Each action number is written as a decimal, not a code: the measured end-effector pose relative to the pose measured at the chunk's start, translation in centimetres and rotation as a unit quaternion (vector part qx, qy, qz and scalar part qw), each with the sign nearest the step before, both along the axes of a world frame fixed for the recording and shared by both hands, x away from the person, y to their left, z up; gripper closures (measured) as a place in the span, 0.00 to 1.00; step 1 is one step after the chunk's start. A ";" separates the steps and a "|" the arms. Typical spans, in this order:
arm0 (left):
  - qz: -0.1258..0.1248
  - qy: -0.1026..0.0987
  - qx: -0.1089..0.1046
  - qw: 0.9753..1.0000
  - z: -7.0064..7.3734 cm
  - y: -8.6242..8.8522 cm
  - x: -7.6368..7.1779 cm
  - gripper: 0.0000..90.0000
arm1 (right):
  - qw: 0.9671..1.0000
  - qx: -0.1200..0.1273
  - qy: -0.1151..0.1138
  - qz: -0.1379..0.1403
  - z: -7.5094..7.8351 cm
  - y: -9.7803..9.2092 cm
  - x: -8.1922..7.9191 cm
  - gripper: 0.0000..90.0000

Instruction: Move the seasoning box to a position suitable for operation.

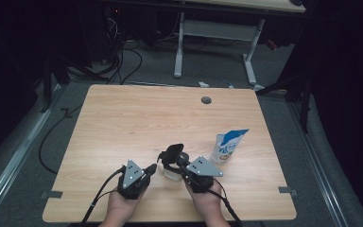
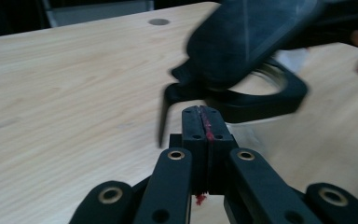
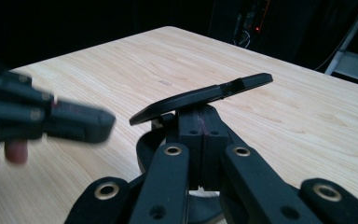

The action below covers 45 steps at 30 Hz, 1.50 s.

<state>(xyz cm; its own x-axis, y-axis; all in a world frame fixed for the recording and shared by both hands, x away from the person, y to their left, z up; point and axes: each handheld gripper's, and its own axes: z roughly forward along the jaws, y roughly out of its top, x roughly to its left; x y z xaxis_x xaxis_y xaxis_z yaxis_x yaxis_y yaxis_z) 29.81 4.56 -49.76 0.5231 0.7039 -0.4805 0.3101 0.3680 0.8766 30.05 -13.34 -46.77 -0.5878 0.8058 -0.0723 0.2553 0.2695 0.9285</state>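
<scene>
A clear container (image 1: 172,173) with a black rim has its black hinged lid (image 1: 172,152) raised, pinched in the right gripper (image 1: 182,163) fingers. The left gripper (image 1: 151,169) fingers are closed on nothing. The blue-white pouch (image 1: 227,146) print is unreadable.

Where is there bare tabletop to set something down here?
The far half of the light wooden table, up to the round grommet hole, is bare, as is the left side. It is crowded near the front: both grippers, the black-lidded clear container and the blue-white pouch.
</scene>
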 end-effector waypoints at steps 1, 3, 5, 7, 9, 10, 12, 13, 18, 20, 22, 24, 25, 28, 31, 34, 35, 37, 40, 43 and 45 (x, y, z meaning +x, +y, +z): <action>-0.006 0.005 -0.005 1.000 0.1 -0.4 -0.2 1.00 | 1.000 0.001 -0.002 0.002 0.1 0.1 0.0 1.00; -0.016 0.004 -0.005 1.000 0.1 -1.4 -0.5 1.00 | 1.000 0.001 -0.004 0.004 0.2 0.3 0.1 1.00; -0.022 0.000 -0.003 1.000 0.3 -2.2 -0.6 1.00 | 1.000 -0.001 -0.004 0.004 0.4 0.5 0.0 1.00; -0.021 -0.005 -0.006 1.000 0.6 -2.8 -0.5 1.00 | 1.000 -0.002 -0.006 0.006 0.4 0.5 0.0 1.00; -0.016 -0.010 -0.014 1.000 0.8 -3.2 -0.3 1.00 | 1.000 -0.003 -0.006 0.008 0.4 0.4 0.0 1.00; -0.012 -0.013 -0.015 1.000 0.9 -3.3 -0.1 0.99 | 1.000 -0.003 -0.004 0.008 0.4 0.4 0.0 1.00; -0.008 -0.011 -0.017 1.000 1.0 -3.4 0.2 1.00 | 1.000 -0.005 -0.006 0.007 0.4 0.3 -0.1 1.00; -0.005 -0.012 -0.019 1.000 1.0 -3.5 0.3 1.00 | 1.000 -0.007 -0.005 0.005 0.3 0.1 -0.2 1.00; -0.002 -0.013 -0.018 1.000 1.1 -3.6 0.4 1.00 | 1.000 -0.002 0.016 -0.004 -1.0 -1.2 -0.4 1.00; 0.000 -0.014 -0.021 1.000 1.1 -3.6 0.4 1.00 | 1.000 -0.002 0.024 -0.007 -1.5 -1.5 -0.5 1.00; 0.004 -0.016 -0.026 1.000 1.2 -3.6 0.4 1.00 | 1.000 0.003 0.026 -0.007 -1.9 -1.6 -0.7 1.00; 0.007 -0.019 -0.029 0.999 1.4 -3.6 0.5 1.00 | 1.000 0.003 0.026 -0.006 -1.9 -1.6 -0.7 1.00; 0.009 -0.020 -0.031 0.999 1.5 -3.5 0.5 1.00 | 1.000 0.003 0.025 -0.007 -1.9 -1.6 -0.7 1.00; 0.015 -0.024 -0.034 0.999 1.7 -3.3 0.8 1.00 | 1.000 0.002 0.026 -0.003 -1.9 -1.7 -0.7 1.00; 0.021 -0.024 -0.035 0.999 1.9 -3.0 1.1 1.00 | 1.000 0.002 0.026 -0.003 -1.9 -1.7 -0.6 1.00; 0.029 -0.026 -0.036 0.999 2.1 -2.7 1.3 1.00 | 1.000 0.003 0.025 -0.002 -1.9 -1.7 -0.6 1.00; 0.031 -0.026 -0.036 0.999 2.1 -2.6 1.4 1.00 | 1.000 0.002 0.025 -0.002 -1.9 -1.7 -0.6 1.00; 0.036 -0.026 -0.037 0.998 2.2 -2.4 1.6 1.00 | 1.000 0.001 0.026 -0.001 -1.9 -1.7 -0.6 1.00; 0.045 -0.026 -0.038 0.998 2.2 -2.2 1.9 1.00 | 1.000 0.001 0.025 0.000 -1.9 -1.6 -0.5 1.00; 0.054 -0.024 -0.037 0.998 2.2 -1.9 2.3 1.00 | 1.000 0.001 0.024 0.001 -1.9 -1.6 -0.5 1.00; 0.056 -0.021 -0.040 0.997 2.3 -1.8 2.6 1.00 | 1.000 0.000 0.024 0.001 -1.9 -1.6 -0.5 1.00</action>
